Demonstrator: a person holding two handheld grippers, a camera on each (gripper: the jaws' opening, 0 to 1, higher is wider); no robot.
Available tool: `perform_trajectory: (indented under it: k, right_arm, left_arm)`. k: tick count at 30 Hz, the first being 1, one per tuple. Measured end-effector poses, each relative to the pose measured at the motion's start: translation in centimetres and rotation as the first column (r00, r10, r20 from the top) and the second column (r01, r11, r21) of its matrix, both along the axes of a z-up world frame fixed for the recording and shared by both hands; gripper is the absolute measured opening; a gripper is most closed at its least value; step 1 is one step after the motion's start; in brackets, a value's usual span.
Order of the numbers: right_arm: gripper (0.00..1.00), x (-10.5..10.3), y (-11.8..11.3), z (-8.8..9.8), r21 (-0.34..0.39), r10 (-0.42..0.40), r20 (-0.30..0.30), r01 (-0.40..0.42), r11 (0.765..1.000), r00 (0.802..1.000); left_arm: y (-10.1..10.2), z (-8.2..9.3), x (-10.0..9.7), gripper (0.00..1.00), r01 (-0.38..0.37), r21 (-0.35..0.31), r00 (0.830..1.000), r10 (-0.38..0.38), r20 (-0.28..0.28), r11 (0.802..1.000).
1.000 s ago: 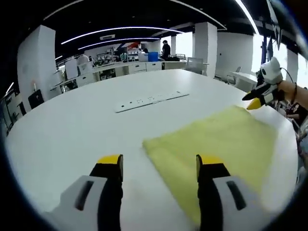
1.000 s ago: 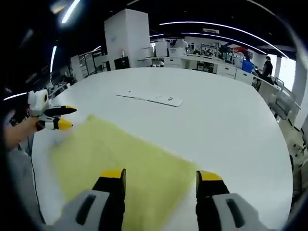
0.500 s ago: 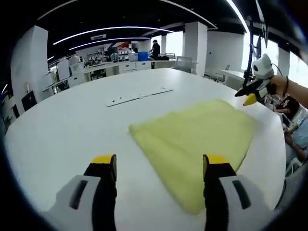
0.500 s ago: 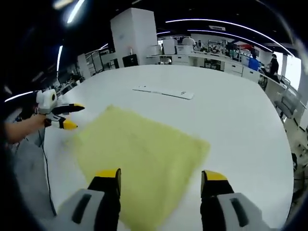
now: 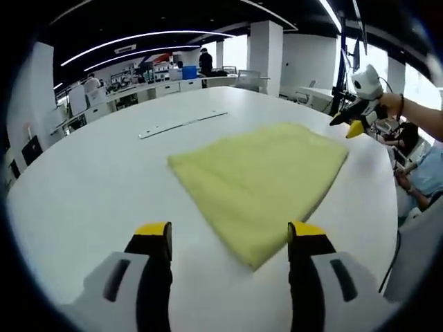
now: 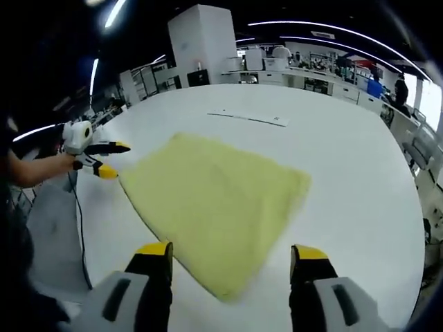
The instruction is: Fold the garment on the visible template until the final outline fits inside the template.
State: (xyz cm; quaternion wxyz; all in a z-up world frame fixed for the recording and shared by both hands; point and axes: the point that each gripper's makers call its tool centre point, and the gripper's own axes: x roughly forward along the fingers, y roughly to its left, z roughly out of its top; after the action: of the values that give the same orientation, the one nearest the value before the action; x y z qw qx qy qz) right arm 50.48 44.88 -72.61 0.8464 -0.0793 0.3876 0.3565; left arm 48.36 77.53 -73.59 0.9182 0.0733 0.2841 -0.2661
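Note:
A yellow garment [image 5: 259, 181] lies flat on the white round table [image 5: 83, 180] as a folded, roughly four-sided shape, also seen in the right gripper view [image 6: 216, 200]. My left gripper [image 5: 230, 238] hovers open above the table, short of the cloth's near corner, with nothing between its jaws. It also shows at the cloth's left corner [image 6: 109, 159], jaws apart. My right gripper [image 6: 232, 254] is open above the cloth's near edge, holding nothing. It appears by the cloth's far right corner too [image 5: 351, 122], held by a hand [image 5: 408, 114].
A long white flat strip [image 5: 181, 123] lies on the table beyond the cloth, also seen in the right gripper view [image 6: 248, 117]. Office desks, pillars and a standing person [image 5: 205, 61] fill the background. A chair [image 5: 249, 79] stands at the table's far edge.
Both grippers have drawn back and up from the cloth, so more of it shows ahead of each pair of jaws. The garment itself lies still, and both grippers stay open.

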Motion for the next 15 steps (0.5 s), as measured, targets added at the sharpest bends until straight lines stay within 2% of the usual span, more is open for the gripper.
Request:
perform_trajectory:
  k: [3, 7, 15]
  right_arm:
    - [0.66, -1.1, -0.4, -0.4, 0.006, -0.003, -0.016, 0.003, 1.000, 1.000]
    - [0.58, -2.3, -0.8, -0.8, 0.014, 0.009, -0.028, -0.009, 1.000, 1.000]
    - [0.46, -3.6, -1.5, -1.8, 0.011, 0.016, -0.039, -0.015, 1.000, 0.999]
  left_arm:
    - [-0.3, -0.3, -0.6, 0.58, 0.006, -0.007, 1.000, -0.006, -0.013, 1.000]
    - [-0.6, -0.9, -1.1, 0.52, 0.014, -0.009, 0.999, -0.015, -0.033, 1.000]
    - [-0.8, -1.9, -2.3, 0.44, 0.034, -0.008, 0.997, -0.034, -0.076, 0.999]
